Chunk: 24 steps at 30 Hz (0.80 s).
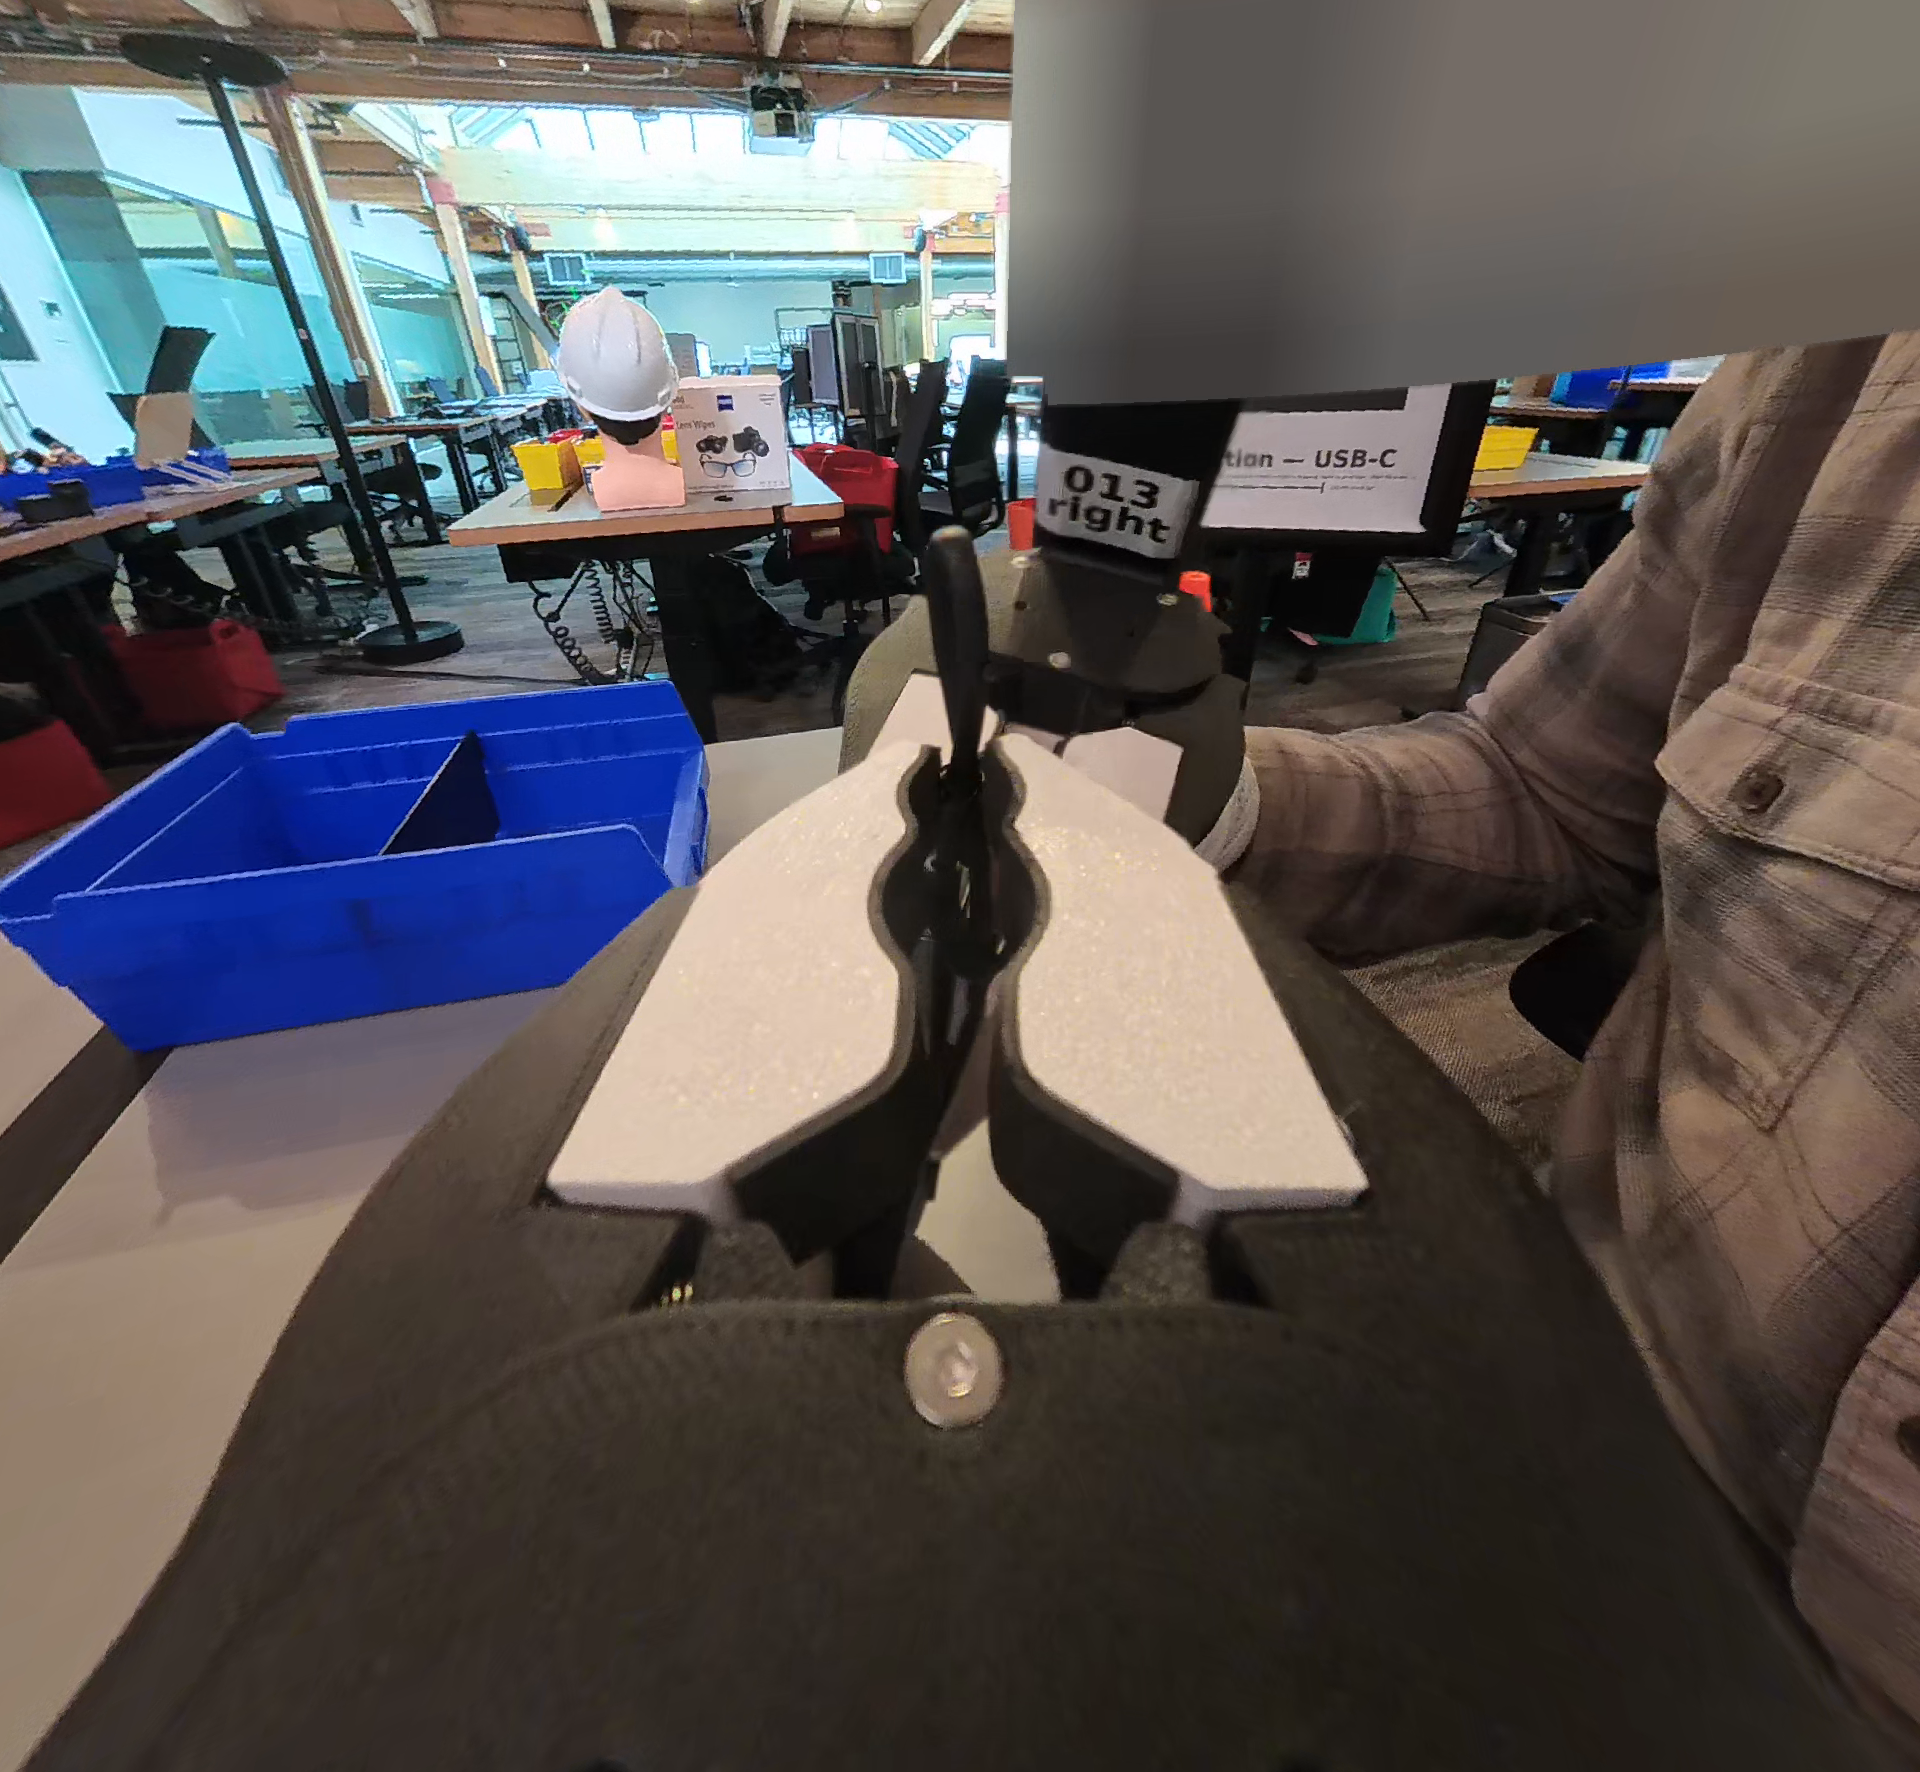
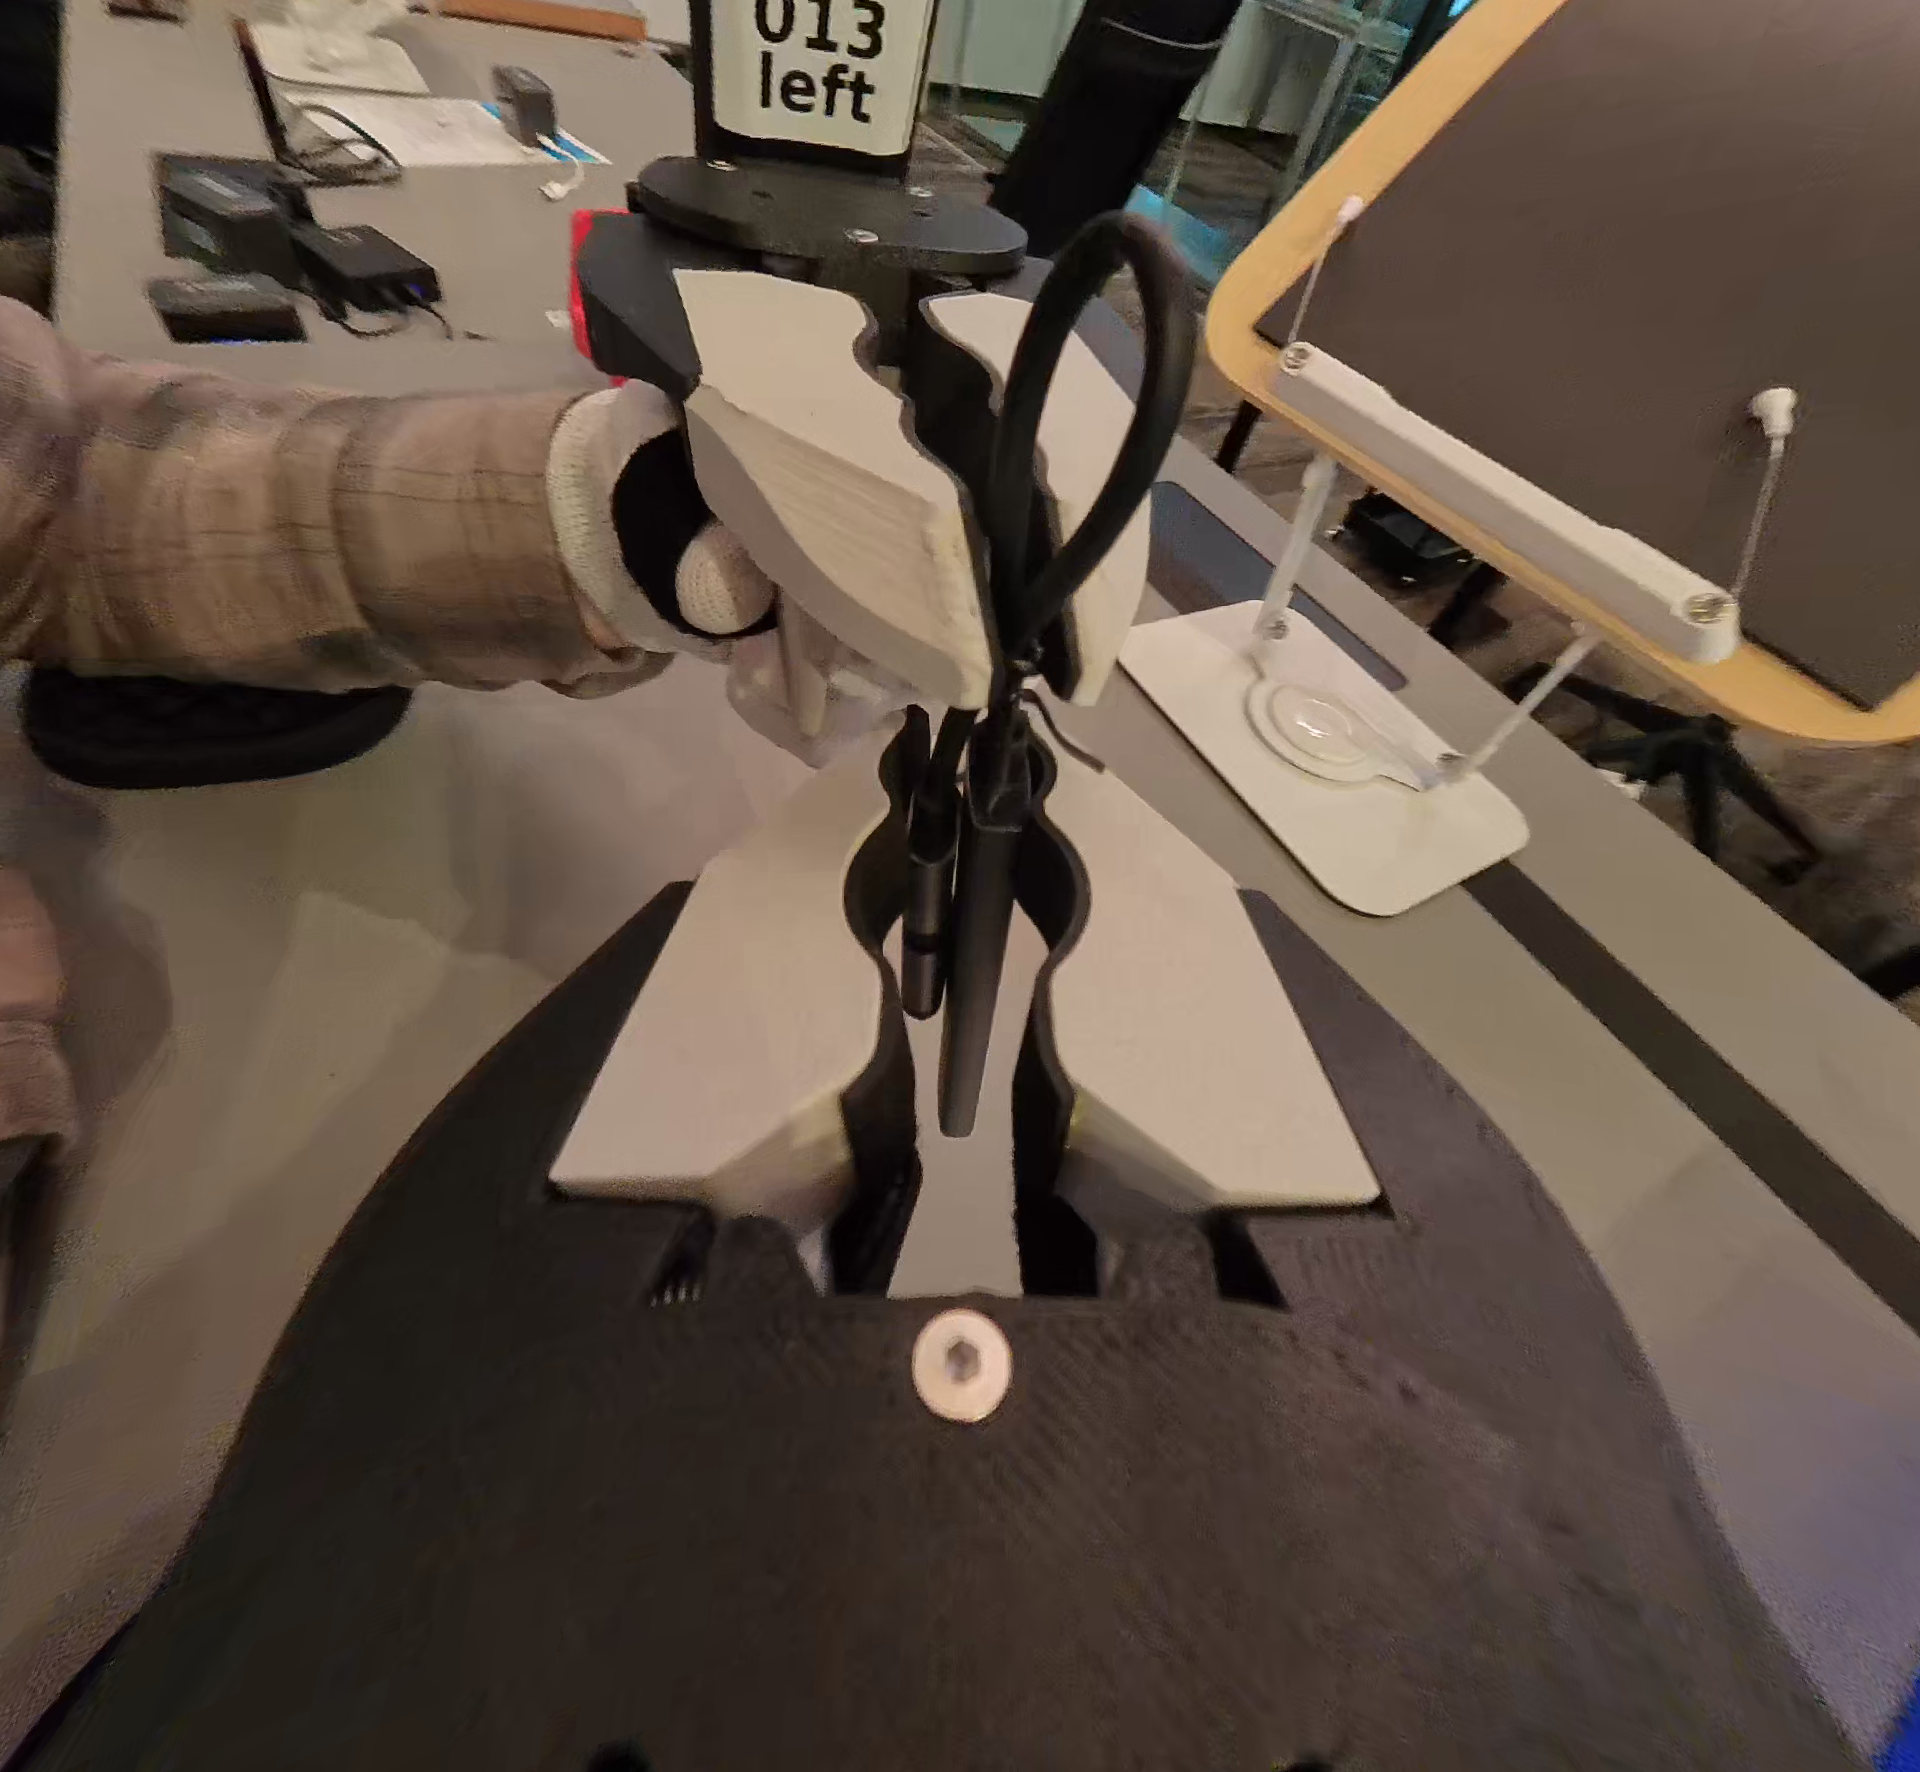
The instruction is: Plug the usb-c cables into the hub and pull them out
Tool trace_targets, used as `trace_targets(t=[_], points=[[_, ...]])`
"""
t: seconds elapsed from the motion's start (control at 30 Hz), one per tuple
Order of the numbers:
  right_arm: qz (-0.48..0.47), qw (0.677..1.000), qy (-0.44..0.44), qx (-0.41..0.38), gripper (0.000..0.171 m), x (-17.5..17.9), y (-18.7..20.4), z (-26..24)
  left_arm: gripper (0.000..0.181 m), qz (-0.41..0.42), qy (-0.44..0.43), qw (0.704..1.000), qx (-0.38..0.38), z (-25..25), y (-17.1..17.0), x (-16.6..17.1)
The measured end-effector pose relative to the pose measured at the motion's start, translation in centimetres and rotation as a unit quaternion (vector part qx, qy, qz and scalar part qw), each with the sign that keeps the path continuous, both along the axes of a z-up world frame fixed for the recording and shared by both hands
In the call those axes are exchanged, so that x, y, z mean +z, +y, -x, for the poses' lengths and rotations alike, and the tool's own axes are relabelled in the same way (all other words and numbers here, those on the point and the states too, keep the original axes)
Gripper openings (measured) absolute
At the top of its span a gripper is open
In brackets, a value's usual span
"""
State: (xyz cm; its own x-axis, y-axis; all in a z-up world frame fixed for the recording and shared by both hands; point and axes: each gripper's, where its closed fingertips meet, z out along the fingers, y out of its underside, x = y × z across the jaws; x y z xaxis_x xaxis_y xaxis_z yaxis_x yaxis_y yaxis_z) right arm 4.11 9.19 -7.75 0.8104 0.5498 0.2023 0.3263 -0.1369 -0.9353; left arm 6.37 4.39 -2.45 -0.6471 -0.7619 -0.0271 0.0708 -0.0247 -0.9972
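A black USB-C cable, coiled and tied into a bundle (image 2: 1143,392), hangs in the air between both grippers. My left gripper (image 1: 956,766) is shut on the bundle, whose loop (image 1: 954,621) sticks out beyond its white fingers. In the right wrist view the left gripper (image 2: 1023,683) points toward the camera and pinches the bundle at its tie. Two cable ends hang below it, a grey metal plug (image 2: 925,933) and a black tapered end (image 2: 971,995). They lie in the gap of my right gripper (image 2: 966,777), whose jaws stand apart around them. No hub shows near the grippers.
A blue divided bin (image 1: 343,891) stands at the left on the grey table (image 2: 416,891). A white stand (image 2: 1340,787) holding a tilted dark board (image 2: 1610,268) is at the right. A person's plaid sleeve (image 1: 1662,891) is close on the right. Small black boxes (image 2: 353,268) lie on a farther desk. Tip to tip, the grippers are about 7 centimeters apart.
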Motion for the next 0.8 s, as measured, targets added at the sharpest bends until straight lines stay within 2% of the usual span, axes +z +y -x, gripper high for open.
trace_targets(t=[0.1,0.27,0.33,0.4,0.53,0.57,0.6,0.63,0.7,0.8], points=[[0.019,0.997,0.053,0.057,0.012,0.1,-0.9,1.2,0.007,-0.009,-0.002,1.0,-0.017,0.4,-0.5,0.0],[0.032,0.994,0.063,0.087,0.012,-0.2,-1.6,1.7,0.007,0.002,0.001,0.999,-0.037,0.8,-1.0,0.1],[0.03,0.996,0.043,0.073,0.012,-0.6,-1.5,1.6,0.003,0.016,-0.003,0.999,-0.038,0.9,-0.9,0.7],[0.025,0.998,0.019,0.046,0.012,-1.0,-1.2,1.1,0.004,-0.014,0.001,1.0,-0.02,0.6,-1.0,0.3],[0.026,0.998,0.047,0.044,0.012,-0.5,-1.2,0.9,0.004,-0.022,0.0,1.0,0.002,0.3,-0.6,0.5],[0.024,0.998,0.043,0.045,0.012,-0.3,-1.2,1.0,0.006,-0.008,0.005,1.0,-0.018,0.6,-0.7,0.6],[0.018,0.998,0.046,0.046,0.011,0.1,-1.2,1.0,0.016,0.008,0.018,0.999,-0.044,1.0,-0.7,0.6],[0.016,0.997,0.054,0.048,0.012,0.5,-1.3,0.9,0.023,0.005,0.025,0.999,-0.037,0.9,-0.2,0.3],[0.019,0.996,0.064,0.054,0.012,0.8,-1.3,0.7,0.026,-0.024,0.038,0.998,-0.034,0.9,0.1,-0.7],[0.033,0.996,0.047,0.061,0.012,0.1,-1.2,1.1,0.017,-0.037,0.038,0.998,-0.028,0.4,-0.6,-1.2]])
